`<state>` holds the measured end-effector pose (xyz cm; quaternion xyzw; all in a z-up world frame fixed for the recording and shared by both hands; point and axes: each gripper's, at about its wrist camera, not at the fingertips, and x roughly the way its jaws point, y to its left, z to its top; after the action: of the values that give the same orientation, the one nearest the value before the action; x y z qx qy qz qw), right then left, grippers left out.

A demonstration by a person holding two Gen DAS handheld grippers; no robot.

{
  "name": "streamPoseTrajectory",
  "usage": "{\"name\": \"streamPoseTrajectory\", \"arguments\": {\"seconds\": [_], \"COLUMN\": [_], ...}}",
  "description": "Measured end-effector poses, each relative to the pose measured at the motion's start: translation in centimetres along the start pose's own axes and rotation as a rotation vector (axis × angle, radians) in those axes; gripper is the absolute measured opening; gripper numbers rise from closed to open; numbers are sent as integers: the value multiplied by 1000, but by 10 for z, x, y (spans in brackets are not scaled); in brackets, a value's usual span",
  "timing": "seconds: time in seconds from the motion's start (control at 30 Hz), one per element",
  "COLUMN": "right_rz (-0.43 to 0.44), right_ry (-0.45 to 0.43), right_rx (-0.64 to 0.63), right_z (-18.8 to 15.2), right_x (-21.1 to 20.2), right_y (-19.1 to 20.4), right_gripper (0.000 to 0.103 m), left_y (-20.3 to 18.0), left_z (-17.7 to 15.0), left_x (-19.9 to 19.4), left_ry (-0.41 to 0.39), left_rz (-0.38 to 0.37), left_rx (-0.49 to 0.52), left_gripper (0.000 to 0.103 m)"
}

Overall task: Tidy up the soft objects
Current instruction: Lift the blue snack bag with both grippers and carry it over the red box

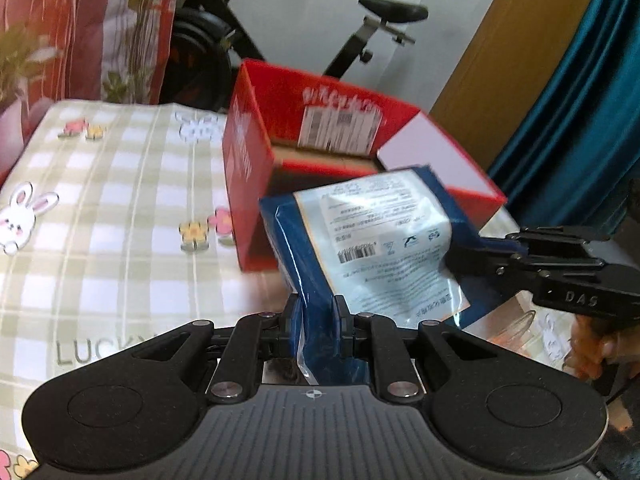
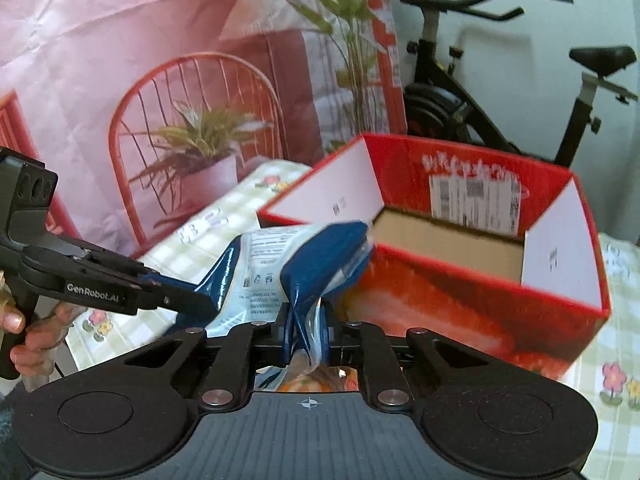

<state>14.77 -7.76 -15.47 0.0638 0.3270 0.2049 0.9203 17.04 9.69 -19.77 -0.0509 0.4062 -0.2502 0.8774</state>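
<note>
Both grippers' jaws pinch a crumpled, glossy blue-and-white soft pack (image 1: 372, 236) aloft.

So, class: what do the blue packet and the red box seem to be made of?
Packet: thin glossy plastic film, probably; it shines, and crumples where the left gripper and right gripper pinch it.
Box: printed cardboard, apparently; stiff straight walls, plain brown floor, white inner panels.
</note>
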Motion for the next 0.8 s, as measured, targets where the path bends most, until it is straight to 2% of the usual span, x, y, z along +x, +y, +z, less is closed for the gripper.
{"name": "streamPoseTrajectory", "arguments": {"seconds": [0.07,0.2,0.47,0.7,0.73,0.8], "right_rz": [-2,-5,-6,-9,-9,-8], "right_ry": [12,32,47,55,55,54], "right_rx": [10,25,24,31,32,35], "right_z": [-6,-14,-19,-22,-22,-23], "right_x": [3,8,12,14,14,14], "right_y": [-2,-6,-9,-11,-11,-12], "right_gripper": [12,12,12,12,12,12], "left_y": [4,15,22,35,38,45], "left_z": [-3,-5,-9,-14,-15,-17], "left_x": [6,18,37,55,56,57], "left_ry": [9,16,48,60,54,35], "left_rz": [-1,-46,-24,-52,-62,-101], "left_rx": [-12,-71,-102,-171,-190,-243], "left_gripper": [20,43,47,61,64,64]}}
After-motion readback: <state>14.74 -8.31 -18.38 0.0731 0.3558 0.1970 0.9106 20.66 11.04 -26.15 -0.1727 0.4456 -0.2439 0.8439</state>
